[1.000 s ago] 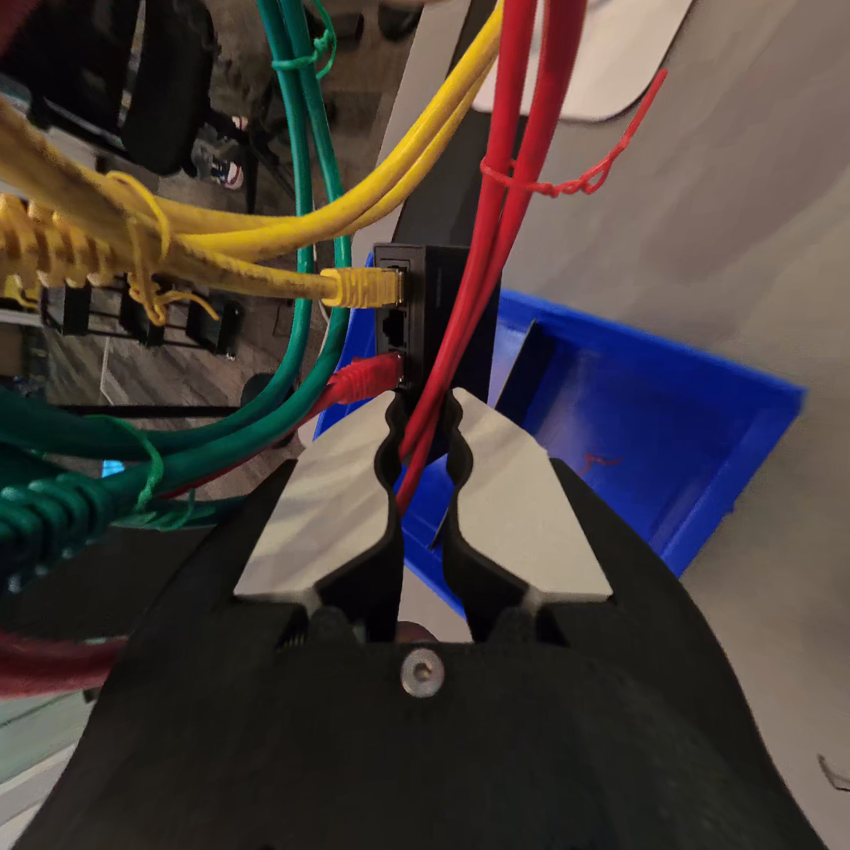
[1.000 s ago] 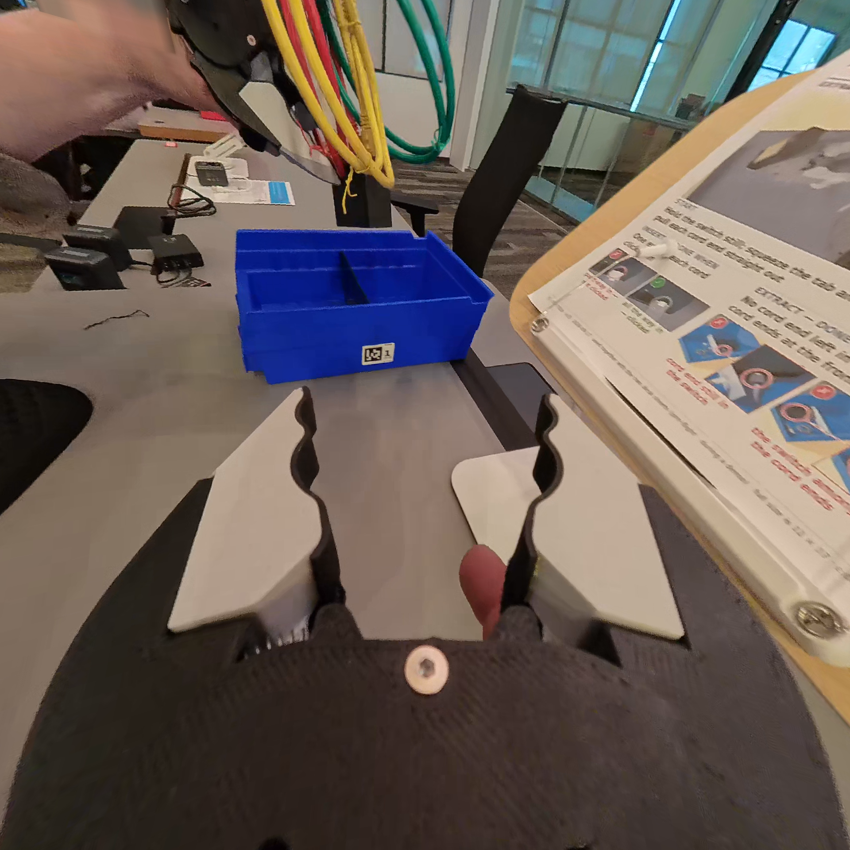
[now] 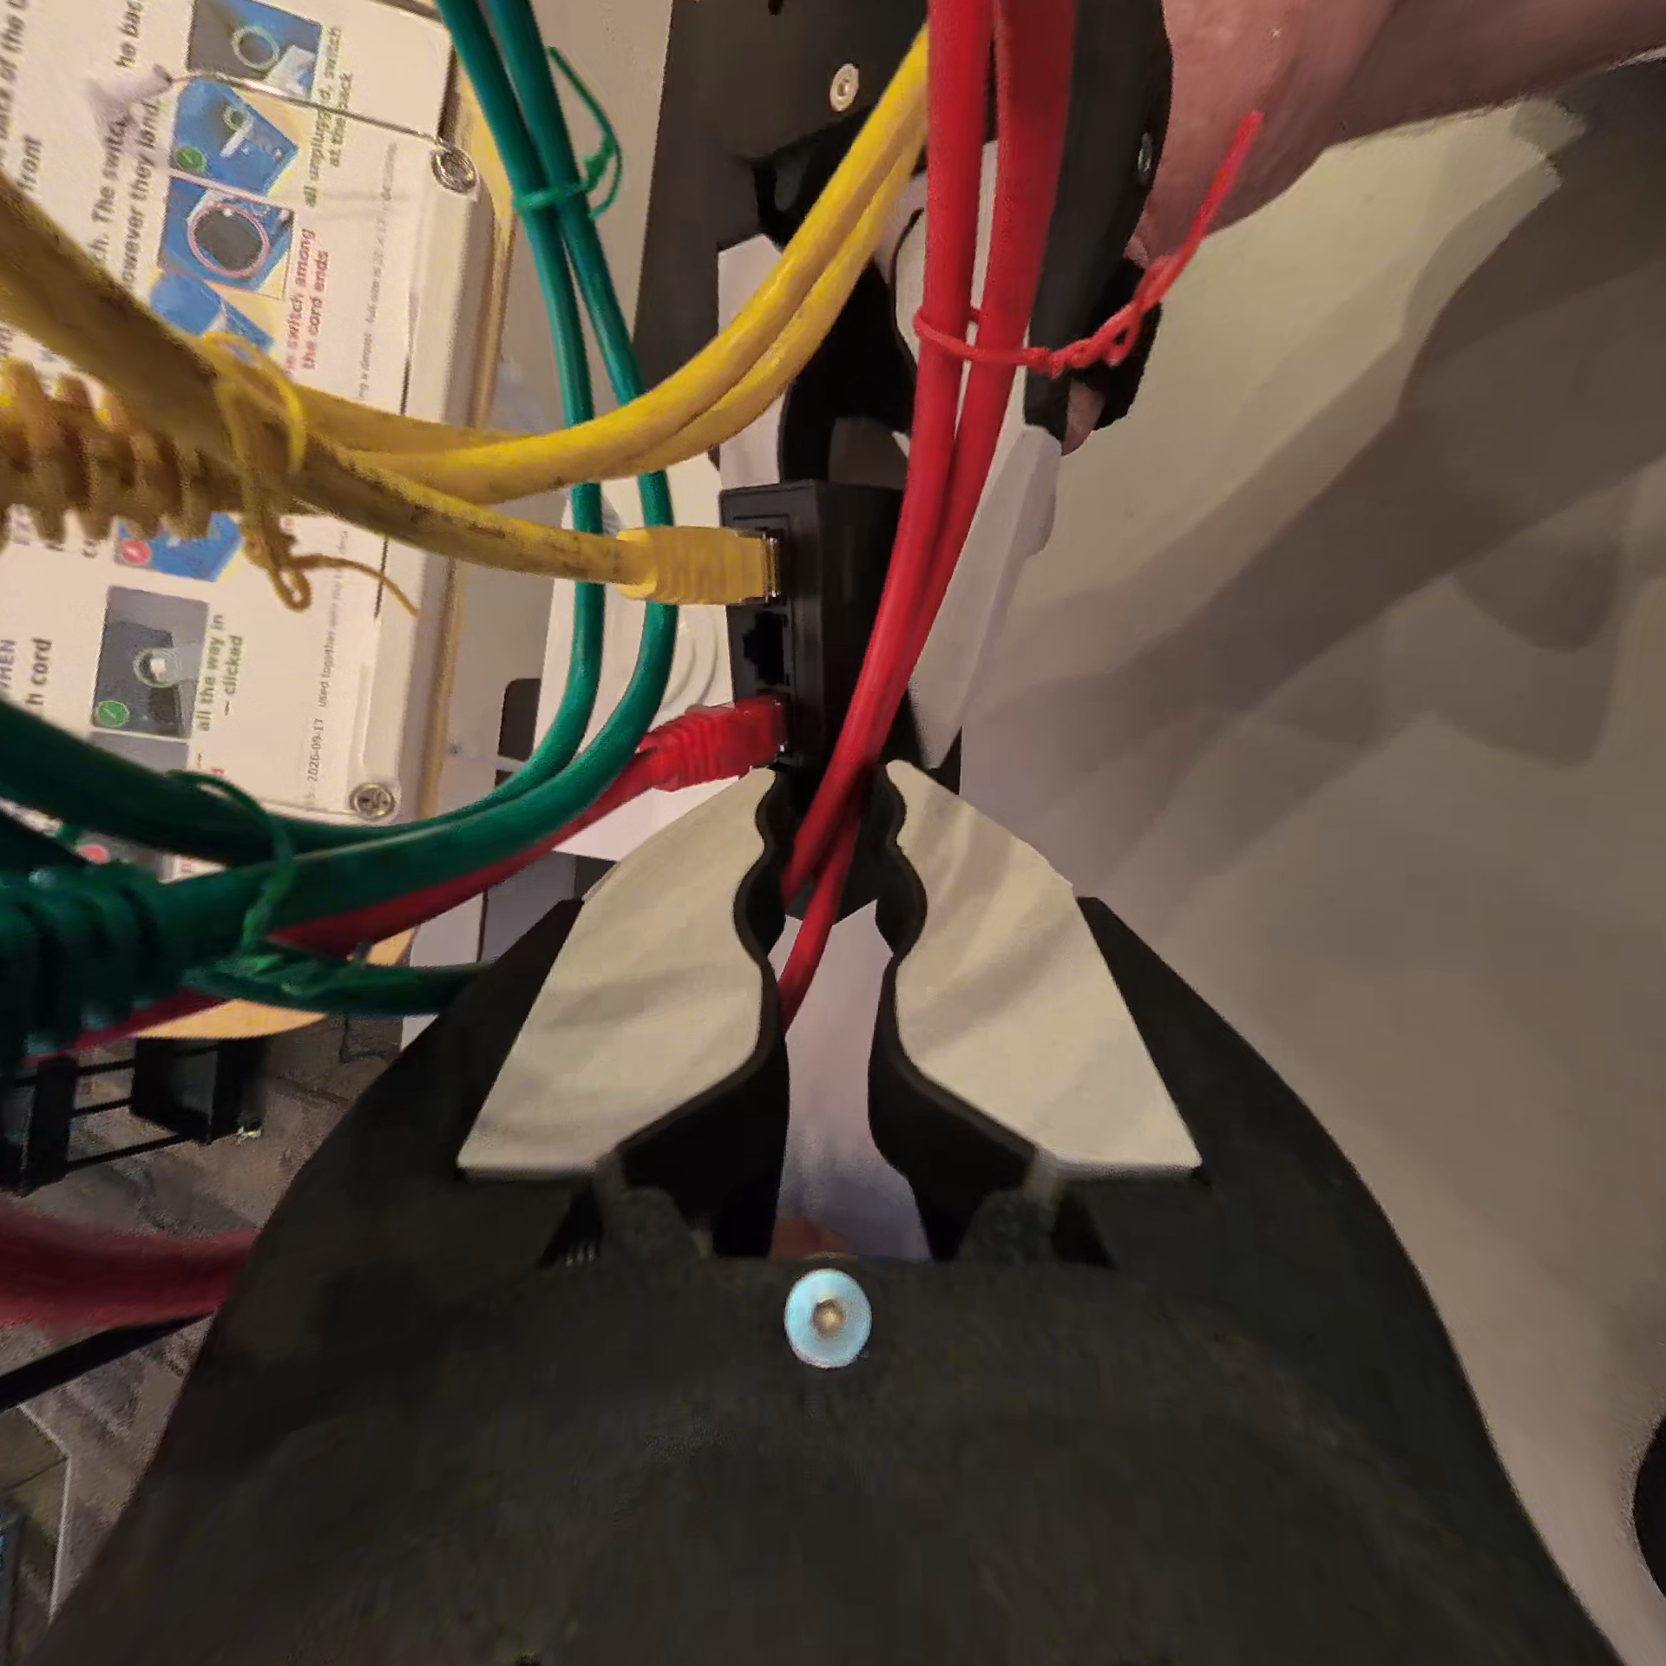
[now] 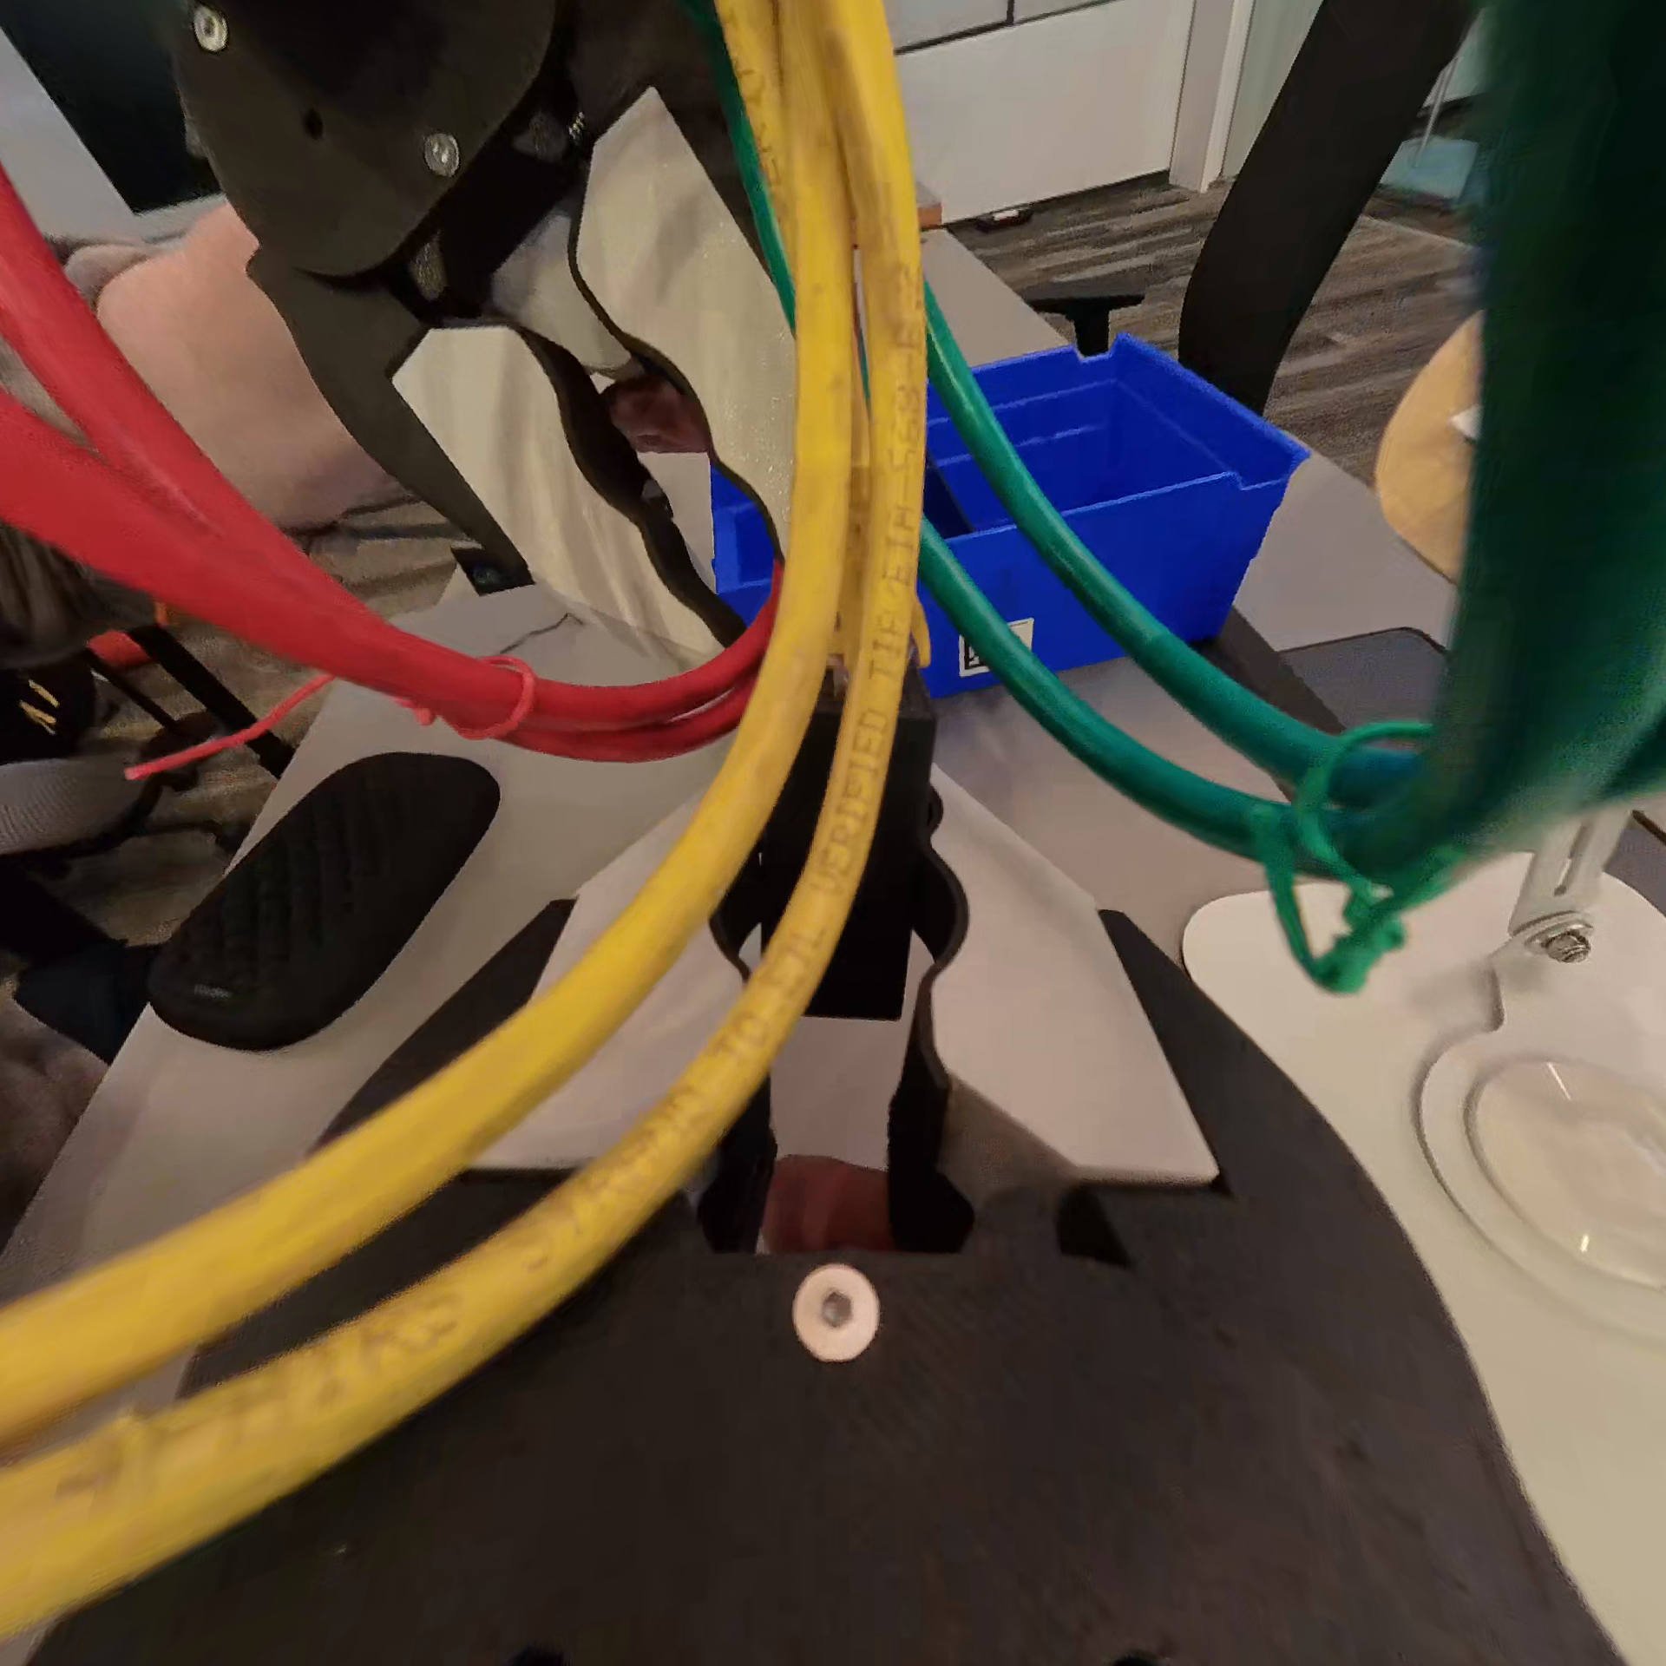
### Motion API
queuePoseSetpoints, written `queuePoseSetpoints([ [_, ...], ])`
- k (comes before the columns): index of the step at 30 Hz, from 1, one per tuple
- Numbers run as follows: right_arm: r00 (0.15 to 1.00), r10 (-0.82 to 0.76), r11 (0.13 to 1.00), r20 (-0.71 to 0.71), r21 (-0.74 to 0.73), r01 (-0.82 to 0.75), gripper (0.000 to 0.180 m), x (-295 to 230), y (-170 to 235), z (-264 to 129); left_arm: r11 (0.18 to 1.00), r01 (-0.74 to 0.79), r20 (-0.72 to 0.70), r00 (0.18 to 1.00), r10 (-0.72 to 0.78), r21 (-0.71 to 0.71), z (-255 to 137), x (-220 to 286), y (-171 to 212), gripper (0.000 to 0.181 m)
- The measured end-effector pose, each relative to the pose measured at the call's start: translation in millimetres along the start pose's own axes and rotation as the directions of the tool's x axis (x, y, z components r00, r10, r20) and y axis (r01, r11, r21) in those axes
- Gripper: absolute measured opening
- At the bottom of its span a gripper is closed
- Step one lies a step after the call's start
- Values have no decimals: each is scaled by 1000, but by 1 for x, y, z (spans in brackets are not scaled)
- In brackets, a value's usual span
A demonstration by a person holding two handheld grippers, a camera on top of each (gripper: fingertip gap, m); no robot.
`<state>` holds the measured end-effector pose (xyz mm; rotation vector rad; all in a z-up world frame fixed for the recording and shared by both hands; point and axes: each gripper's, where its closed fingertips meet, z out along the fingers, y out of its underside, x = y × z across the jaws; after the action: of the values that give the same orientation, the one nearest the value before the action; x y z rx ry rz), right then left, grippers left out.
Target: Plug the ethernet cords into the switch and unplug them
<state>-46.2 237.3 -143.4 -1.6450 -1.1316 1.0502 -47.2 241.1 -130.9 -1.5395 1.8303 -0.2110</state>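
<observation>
The black switch (image 3: 816, 631) hangs in the air between the two tools, held from both ends. The left gripper (image 3: 825, 811) keeps its jaws pinched on the near end of the switch, as a second ago, with a loop of red cord (image 3: 956, 559) caught between them. The right gripper (image 4: 834, 865), which a moment back hovered with jaws spread wide over the grey table (image 4: 577, 811), has now come up and closed on the switch's other end. The yellow plug (image 3: 703, 563) sits in the top port and the red plug (image 3: 721, 739) in the bottom one (the middle port is bare). Green cords (image 4: 1064, 631) and yellow cords (image 4: 811, 559) drape across the right camera, hiding part of the blue bin (image 4: 1127, 532).
</observation>
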Motion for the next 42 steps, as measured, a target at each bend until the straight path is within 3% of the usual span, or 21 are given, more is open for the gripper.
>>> queuePoseSetpoints([
  [5, 998, 63, 993, -7, 100, -62, 25, 4, -16, -9, 999, -32, 72, 997, 31, 15, -7, -11, -14, 21],
  [13, 986, 158, 958, 57, 234, -168, 26, -5, -44, -20, 997, -73, 287, 956, 65, 20, -46, -13, -26, 52],
  [17, 983, 162, 938, 84, 297, -180, 26, -11, -57, -25, 993, 29, 390, 918, -73, 117, -75, -7, -23, 57],
  [21, 965, 163, 883, 204, 407, -235, 27, -25, -75, -33, 924, 227, 336, 883, -329, 308, -87, 8, -14, 57],
  [25, 935, 135, 831, 329, 476, -288, 25, -41, -86, -37, 703, 442, 72, 818, -571, 557, -77, 11, -24, 57],
  [29, 918, 103, 806, 382, 509, -302, 25, -51, -88, -33, 591, 477, -56, 807, -588, 650, -71, 8, -41, 54],
  [33, 917, 55, 821, 394, 505, -267, 25, -59, -84, -28, 536, 570, -253, 795, -551, 623, -63, 14, -53, 52],
  [38, 913, 12, 828, 407, 507, -237, 25, -66, -83, -25, 540, 595, -339, 796, -502, 596, -58, 22, -57, 30],
  [42, 913, 22, 831, 407, 501, -243, 25, -66, -83, -22, 512, 618, -372, 778, -506, 596, -59, 22, -54, 29],
])
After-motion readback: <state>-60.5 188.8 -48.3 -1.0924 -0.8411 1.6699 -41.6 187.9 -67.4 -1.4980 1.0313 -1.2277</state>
